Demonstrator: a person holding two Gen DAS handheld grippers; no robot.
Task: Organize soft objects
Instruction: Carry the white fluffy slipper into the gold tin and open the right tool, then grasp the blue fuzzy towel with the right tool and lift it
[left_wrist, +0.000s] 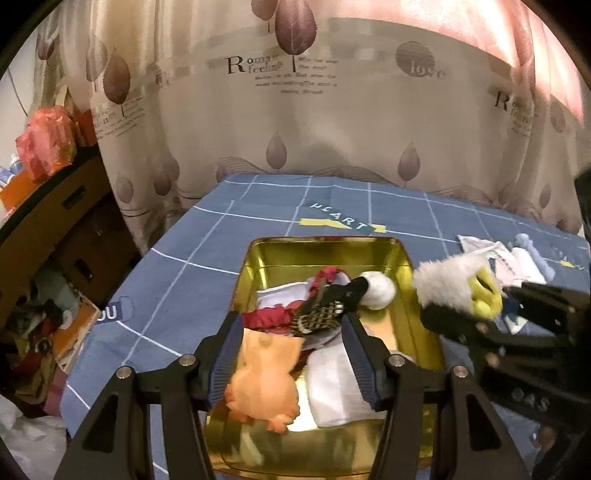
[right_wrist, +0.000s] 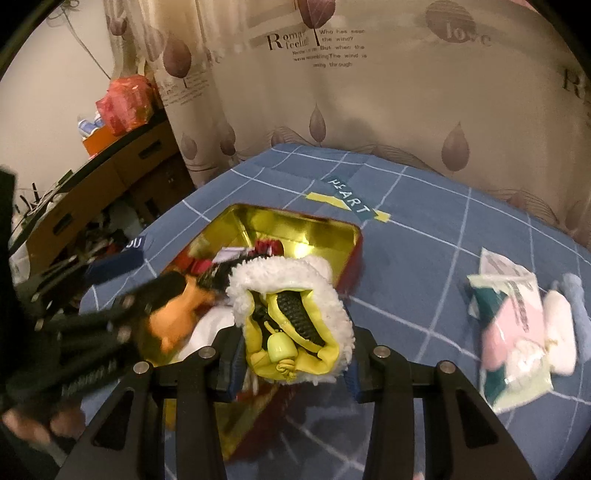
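Observation:
A gold tin tray on the blue checked cloth holds an orange plush toy, a white cloth, red fabric and a black patterned sock with a white pompom. My left gripper hangs open over the tray's near end. The orange plush lies in the tray below its fingers, with the pads well apart. My right gripper is shut on a yellow slipper with a white fleece rim. It holds the slipper at the tray's right edge, where the slipper also appears.
A heap of packets and pale soft items lies on the cloth to the right of the tray. A leaf-print curtain closes off the far side. Cardboard boxes and clutter stand beyond the table's left edge.

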